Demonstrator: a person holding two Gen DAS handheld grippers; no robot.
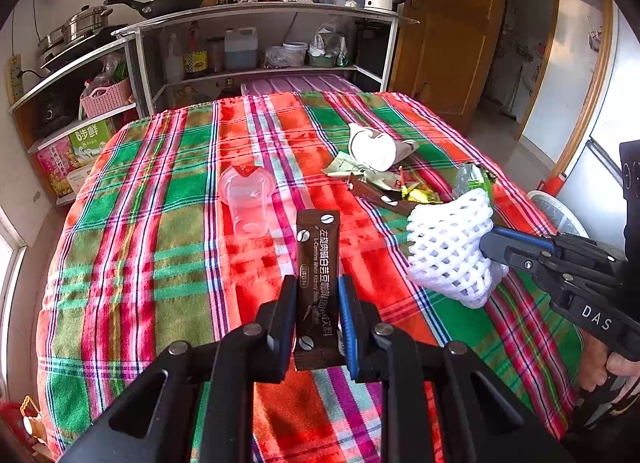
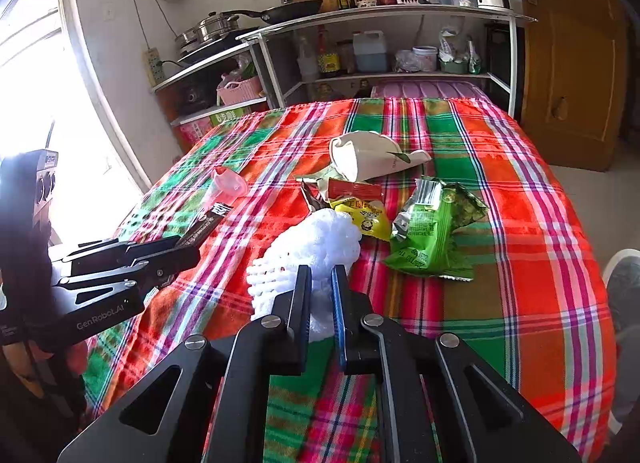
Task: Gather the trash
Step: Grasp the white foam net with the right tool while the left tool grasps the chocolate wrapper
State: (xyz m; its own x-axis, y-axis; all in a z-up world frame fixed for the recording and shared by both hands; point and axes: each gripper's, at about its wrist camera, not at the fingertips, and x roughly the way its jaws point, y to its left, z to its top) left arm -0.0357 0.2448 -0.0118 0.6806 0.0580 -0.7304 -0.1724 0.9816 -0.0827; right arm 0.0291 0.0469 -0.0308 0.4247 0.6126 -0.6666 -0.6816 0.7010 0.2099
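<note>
I see the bench under a red, green and pink plaid cloth [image 1: 168,199], metal kitchen shelving [image 1: 260,11] behind it. Crushed white paper cup [image 2: 368,157] lies on its side mid-bench, beside the wrapper pile: green foil snack bag [image 2: 430,229], yellow sachet [image 2: 366,217], red packet [image 2: 354,189]. Clear plastic cup [image 1: 246,199] on its side, apart to the left of the pile. My right gripper [image 2: 321,281] has its jaws clamped on the white foam fruit net [image 2: 316,247], held above the cloth. My left gripper [image 1: 318,291] has its jaws closed on the long brown coffee stick sachet [image 1: 318,259], also lifted off the bench.
</note>
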